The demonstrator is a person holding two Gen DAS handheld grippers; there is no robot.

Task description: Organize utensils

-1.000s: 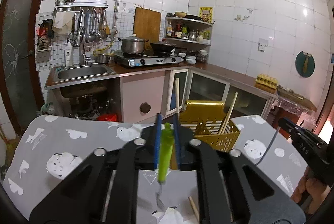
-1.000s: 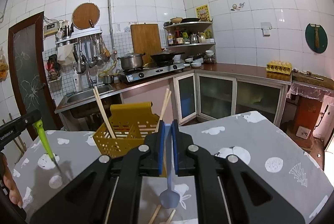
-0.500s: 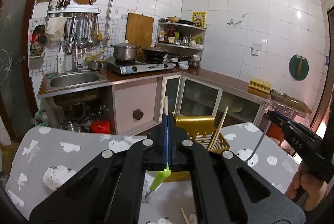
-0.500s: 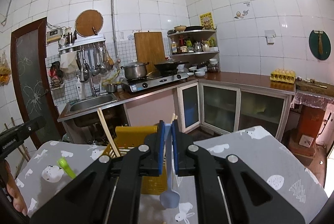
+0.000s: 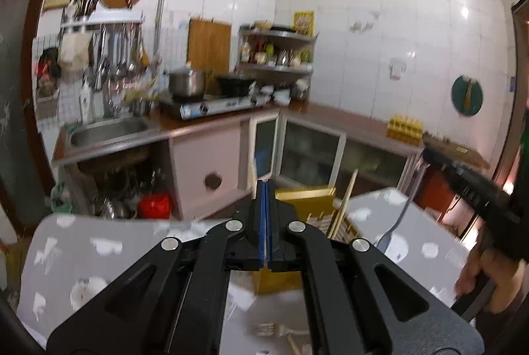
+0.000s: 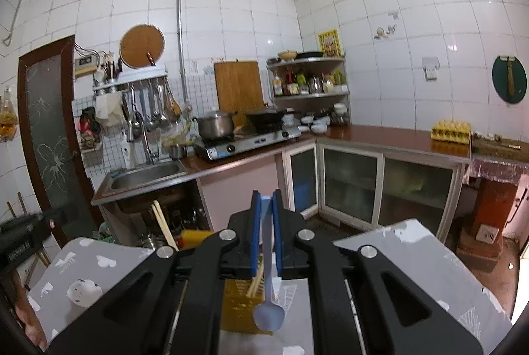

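My left gripper [image 5: 265,189] is shut with its blue pads together and nothing visible between them. It hovers above the yellow utensil basket [image 5: 304,199], which holds wooden chopsticks [image 5: 344,206]. My right gripper [image 6: 266,199] is shut on a pale blue spoon [image 6: 268,315], handle up, bowl hanging down over the basket [image 6: 238,305]. The spoon also shows in the left wrist view [image 5: 393,226], hanging from the right gripper's body [image 5: 469,189]. A wooden fork [image 5: 277,329] lies on the table below the left gripper.
The table has a grey cloth with white prints [image 5: 99,246]. Behind it stand a sink [image 6: 148,173], a stove with pots [image 6: 244,140] and glass-door cabinets [image 6: 350,186]. The left gripper's body [image 6: 23,239] shows at the left edge.
The green-handled utensil has left my left gripper and is out of sight; the gripper has closed fully. Both grippers have risen and tilted up. The right one still holds the blue spoon.
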